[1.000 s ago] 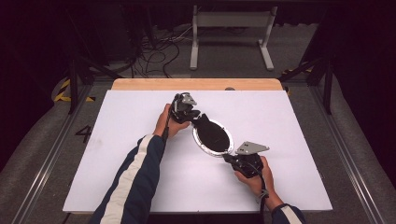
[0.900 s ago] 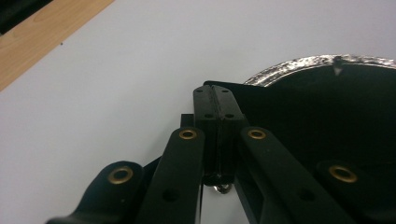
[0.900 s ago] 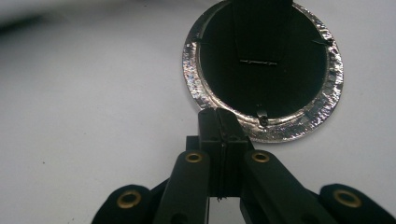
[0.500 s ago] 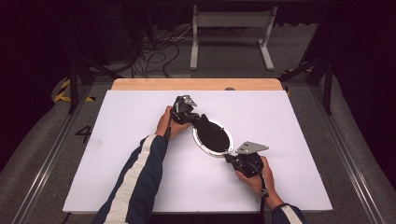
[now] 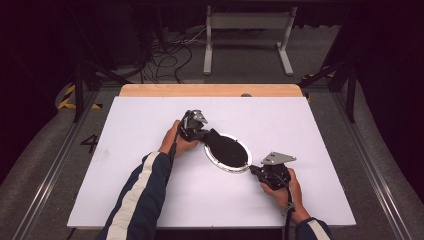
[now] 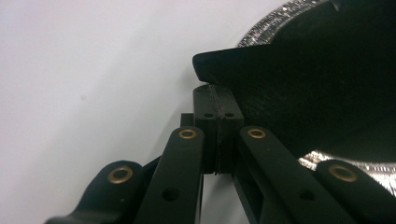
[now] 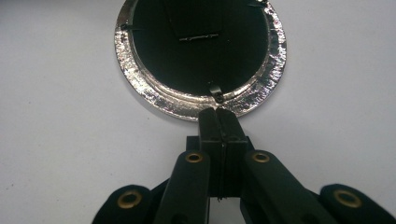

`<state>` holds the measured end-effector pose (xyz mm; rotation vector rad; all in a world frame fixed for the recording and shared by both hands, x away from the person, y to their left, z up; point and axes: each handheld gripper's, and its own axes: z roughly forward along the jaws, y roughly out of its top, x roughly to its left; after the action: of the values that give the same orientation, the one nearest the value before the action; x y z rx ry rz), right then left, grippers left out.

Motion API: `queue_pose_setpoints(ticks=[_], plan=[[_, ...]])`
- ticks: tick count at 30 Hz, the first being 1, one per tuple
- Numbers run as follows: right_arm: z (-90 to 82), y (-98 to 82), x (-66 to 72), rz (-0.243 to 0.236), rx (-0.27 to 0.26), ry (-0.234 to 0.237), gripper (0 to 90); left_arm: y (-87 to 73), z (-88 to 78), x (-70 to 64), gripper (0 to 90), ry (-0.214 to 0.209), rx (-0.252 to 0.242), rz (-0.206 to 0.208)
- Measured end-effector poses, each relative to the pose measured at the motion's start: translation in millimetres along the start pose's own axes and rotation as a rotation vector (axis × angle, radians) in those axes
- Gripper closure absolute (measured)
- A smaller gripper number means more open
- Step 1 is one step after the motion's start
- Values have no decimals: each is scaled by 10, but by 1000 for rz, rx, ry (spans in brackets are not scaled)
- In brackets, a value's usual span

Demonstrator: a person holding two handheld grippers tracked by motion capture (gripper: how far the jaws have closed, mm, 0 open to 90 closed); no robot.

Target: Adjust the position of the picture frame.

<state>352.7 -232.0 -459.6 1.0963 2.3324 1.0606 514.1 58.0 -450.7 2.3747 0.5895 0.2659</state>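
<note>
Jaws first: on our left gripper (image 5: pixel 201 134) the two black jaws are pressed fully together, as the left gripper view (image 6: pixel 217 100) shows, with their tips right under the edge of a stiff black flap (image 6: pixel 261 58) that rises from the dish. We cannot tell whether a sliver of that flap is pinched between the pads or whether the closed tips merely touch it from below.

Our right gripper (image 5: pixel 256 170) is likewise closed tight. In the right gripper view (image 7: pixel 218 114) its tips meet at the near rim of the foil dish (image 7: pixel 154 100), and a thin lip of crinkled foil seems to sit between them; we read this as a grip on the rim, though the contact is very small.

The foil dish (image 5: pixel 239 166) lies flat near the middle of the white table (image 5: pixel 150 200), between our two grippers, the left one at its far-left side and the right one at its near-right side. It is round, with a bright, wrinkled silver rim and a dark black inside (image 5: pixel 227 150). A small curled tab (image 7: pixel 215 93) stands on the inner rim just ahead of the right gripper's tips.
</note>
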Motion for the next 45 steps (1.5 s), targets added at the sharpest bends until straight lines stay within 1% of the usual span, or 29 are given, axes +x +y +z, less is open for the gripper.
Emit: queue_pose_setpoints(ticks=[1,2,4,6,7,8,9,10,14,16,18,19,21,24,27,28,29,30,32,34,36,39,40,42,44,45], plan=[[-4,-1,9,-5,3,0,900,-25,-23,-18,900,-3,2,9],[-6,-3,18,-6,4,8,900,-53,-45,-48,900,-3,2,6],[-15,-8,48,-14,7,20,900,-116,-100,-97,900,-8,2,17],[-21,-14,80,-26,9,22,900,-176,-142,-135,900,-23,-2,15],[-21,-14,80,-26,9,22,900,-176,-142,-135,900,-23,-2,15],[-22,-14,89,-30,10,20,900,-222,-168,-156,900,-36,-13,9],[-19,-13,84,-27,9,22,900,-249,-184,-171,900,-42,-17,7],[-17,-12,78,-24,9,26,900,-280,-200,-194,900,-44,-24,-5],[-19,-13,70,-20,9,23,900,-341,-256,-252,900,-43,-20,1],[-22,-13,63,-14,8,19,900,-388,-289,-282,900,-51,-26,-1],[-23,-13,52,-12,8,15,900,-437,-329,-321,900,-58,-28,10],[-23,-13,45,-10,8,13,900,-461,-352,-343,900,-60,-21,9],[-19,-10,37,-9,7,9,900,-509,-390,-384,900,-64,-27,8],[-9,-1,17,4,6,3,900,-578,-440,-431,900,-80,-31,-1],[9,16,0,12,6,-8,900,-636,-502,-515,900,-69,-20,18],[20,28,0,12,7,-19,900,-649,-515,-532,900,-67,-17,26],[20,28,0,12,7,-19,900,-649,-515,-532,900,-67,-17,26],[35,43,-7,17,8,-32,900,-666,-540,-567,900,-64,-8,36],[38,49,-10,18,12,-36,900,-674,-547,-589,900,-66,-7,39],[53,62,-20,21,10,-46,900,-686,-564,-620,900,-55,-1,53],[52,65,-2,15,14,-56,900,-703,-565,-624,900,-51,-11,54],[38,58,28,8,19,-45,900,-710,-562,-621,900,-55,-18,49],[18,34,82,-8,19,-29,900,-713,-563,-628,900,-50,-18,51],[12,30,101,-8,21,-25,900,-713,-564,-628,900,-45,-18,60],[11,28,133,-7,22,-5,900,-718,-562,-630,900,-49,-23,51],[14,28,147,-8,22,-7,900,-722,-563,-632,900,-50,-25,47]])
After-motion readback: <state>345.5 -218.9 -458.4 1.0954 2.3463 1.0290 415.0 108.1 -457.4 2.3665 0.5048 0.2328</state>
